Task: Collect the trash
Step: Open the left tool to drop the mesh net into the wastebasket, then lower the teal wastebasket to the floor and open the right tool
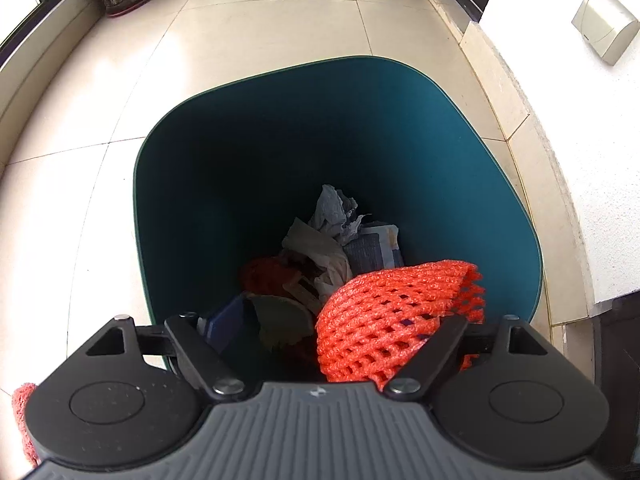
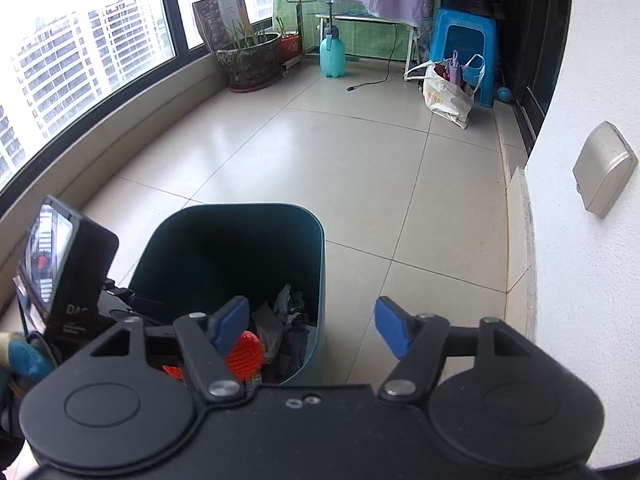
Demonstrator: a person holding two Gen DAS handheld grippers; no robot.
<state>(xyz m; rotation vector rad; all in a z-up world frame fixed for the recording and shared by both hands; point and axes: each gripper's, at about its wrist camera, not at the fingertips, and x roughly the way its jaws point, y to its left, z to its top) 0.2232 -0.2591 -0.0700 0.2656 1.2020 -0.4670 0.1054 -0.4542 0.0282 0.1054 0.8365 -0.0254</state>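
A teal trash bin stands on the tiled floor and holds crumpled paper, wrappers and other trash. My left gripper hangs over the bin's near rim with its jaws spread wide. An orange foam net lies against its right finger inside the bin; a grip on it does not show. In the right wrist view the bin is low at centre-left, with the net inside. My right gripper is open and empty just right of the bin, blue pads apart.
A white wall with a grey box runs along the right. A plant pot, a teal spray bottle, a plastic bag and a blue stool stand at the far end. Windows curve along the left.
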